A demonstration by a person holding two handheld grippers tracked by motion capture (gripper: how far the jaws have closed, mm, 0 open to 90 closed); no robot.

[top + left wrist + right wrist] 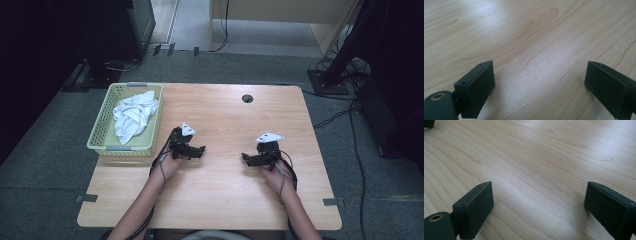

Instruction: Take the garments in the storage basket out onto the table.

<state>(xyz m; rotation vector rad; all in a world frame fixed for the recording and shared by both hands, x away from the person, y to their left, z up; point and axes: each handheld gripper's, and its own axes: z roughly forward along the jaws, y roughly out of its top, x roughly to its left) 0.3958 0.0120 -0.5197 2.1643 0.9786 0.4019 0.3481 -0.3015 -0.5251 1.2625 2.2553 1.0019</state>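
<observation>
1. High view: the left gripper (199, 149) rests on the wooden bench (225, 200) just left of the middle, aimed toward the right gripper (246, 157), which sits right of the middle, aimed back at it. The two are well apart. A pale green basket (102, 131) stands at the bench's far left corner, with a crumpled white cloth (134, 114) lying inside it, near the left gripper but not touching it.
2. Left gripper view: both black jaws stand wide apart, with bare wood grain between them and nothing held.
3. Right gripper view: jaws spread wide here too, over bare bench, gripping nothing.
</observation>
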